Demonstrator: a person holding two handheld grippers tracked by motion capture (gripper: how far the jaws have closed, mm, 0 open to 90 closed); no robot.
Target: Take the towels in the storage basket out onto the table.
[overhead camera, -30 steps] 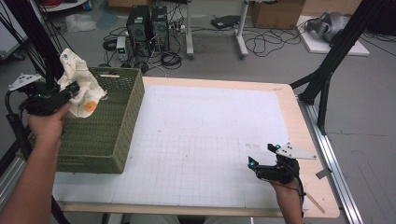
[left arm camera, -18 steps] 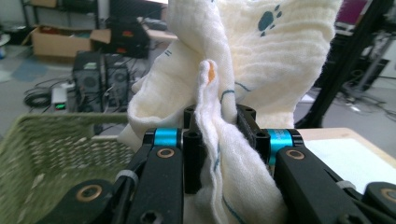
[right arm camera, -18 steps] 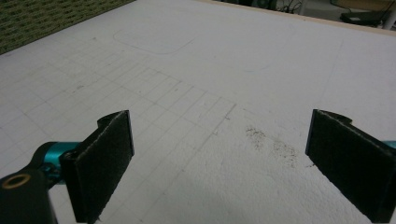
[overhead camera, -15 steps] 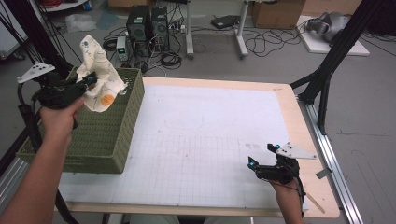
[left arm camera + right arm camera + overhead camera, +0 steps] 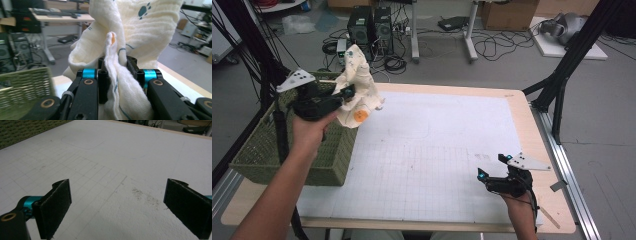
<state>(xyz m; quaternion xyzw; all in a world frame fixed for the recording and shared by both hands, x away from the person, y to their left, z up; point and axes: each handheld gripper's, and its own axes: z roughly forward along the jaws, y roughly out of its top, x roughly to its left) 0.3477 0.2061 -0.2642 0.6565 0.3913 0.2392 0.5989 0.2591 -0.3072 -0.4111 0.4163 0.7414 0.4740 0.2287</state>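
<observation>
You had the cream muslin cloth with teal paw prints and an orange patch (image 5: 357, 92) pinched in your left gripper (image 5: 346, 94), and the left gripper view showed why the hold worked: the two black jaws had closed on a bunched fold of the fabric (image 5: 117, 72), so the pads pressed cloth rather than each other and the rest spilled out above and below. Gathering a fold like that gave the jaws something thick to bite, which a single flat layer would not have done.

The cloth hung in the air over the back-left part of the table, just past the rim of the green woven basket (image 5: 272, 150) that sat along the table's left edge. You held it high enough that its lower end with the orange patch hung near the basket's right rim instead of dragging on the weave. From that position I judged you were taking the cloth out of the basket towards the white gridded mat (image 5: 437, 150) that covered most of the table, where there was room to lay it down.

Your right gripper (image 5: 492, 170) sat low near the table's front-right corner, well apart from the cloth. Its jaws stood wide apart with nothing between them, and its own view looked across bare mat (image 5: 112, 157) towards the basket's side (image 5: 22, 130). Kept open and aimed that way, it looked ready to take a corner of the cloth once it came within reach.
</observation>
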